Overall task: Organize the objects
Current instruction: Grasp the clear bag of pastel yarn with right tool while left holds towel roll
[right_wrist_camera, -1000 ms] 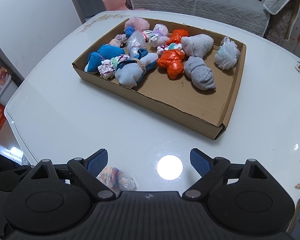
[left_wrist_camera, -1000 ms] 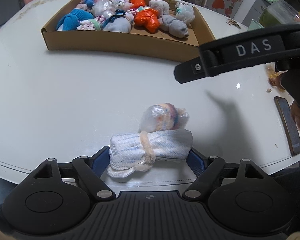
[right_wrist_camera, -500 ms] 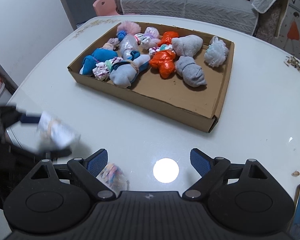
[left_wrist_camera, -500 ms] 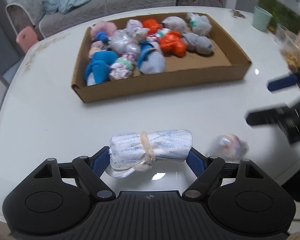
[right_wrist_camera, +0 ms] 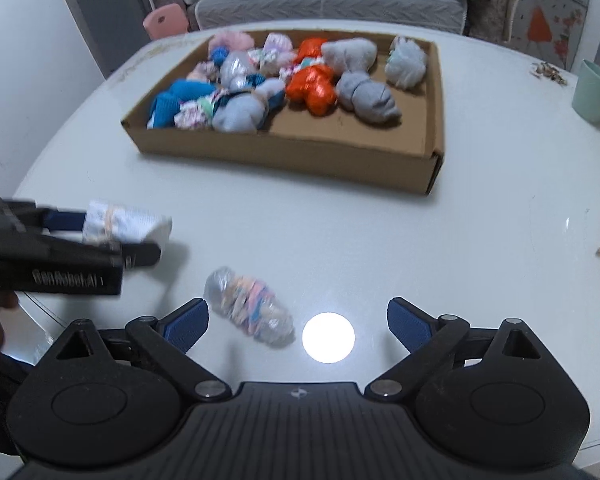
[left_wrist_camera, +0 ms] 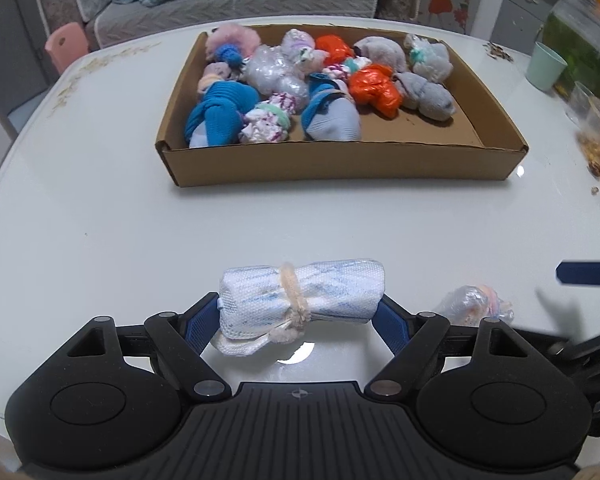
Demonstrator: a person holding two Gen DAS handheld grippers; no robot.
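The left gripper is tipping down over the table, pinching a white rolled sock between its pads. The right gripper is tipping down too, and its jaws have just been opening wide. A plastic-wrapped bundle is lying loose on the table between them, nearer the left pad. Farther ahead, the cardboard box is holding many bundles. Only the right view is showing the left gripper from the side.

White roll flecked blue with a peach tie; clear-wrapped bundle seemingly pink-and-blue striped; brown box.
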